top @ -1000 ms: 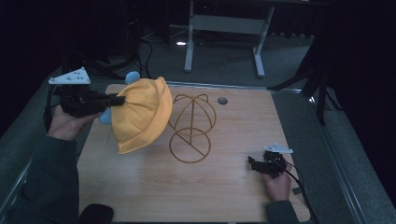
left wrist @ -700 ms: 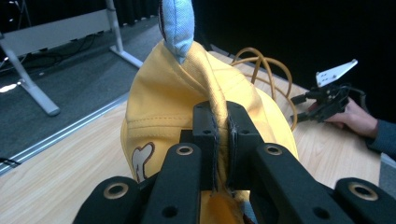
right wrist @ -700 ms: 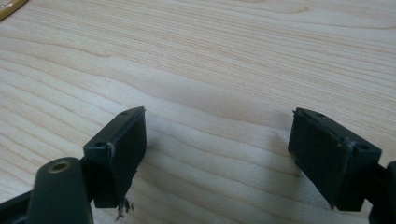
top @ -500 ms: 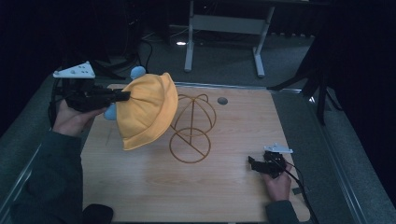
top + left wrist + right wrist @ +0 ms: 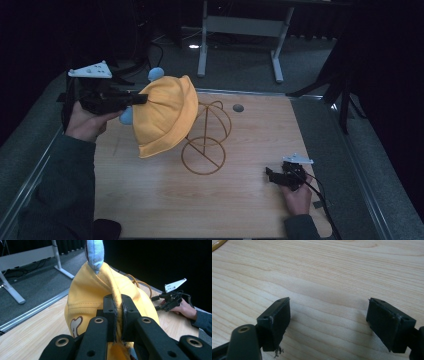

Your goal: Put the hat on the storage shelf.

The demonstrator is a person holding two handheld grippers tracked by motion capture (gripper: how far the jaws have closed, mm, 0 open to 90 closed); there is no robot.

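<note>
High view: yellow hat (image 5: 162, 115) in left gripper (image 5: 142, 99) jaws, above table (image 5: 250, 210).

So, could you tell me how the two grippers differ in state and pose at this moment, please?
The left gripper is shut on a fold of the yellow hat, while the right gripper is open with nothing between its jaws. The left gripper is held up in the air beside the wire stand; the right gripper sits low over the bare wooden table. Both are black, hand-held and carry a grey three-cornered plate.
</note>
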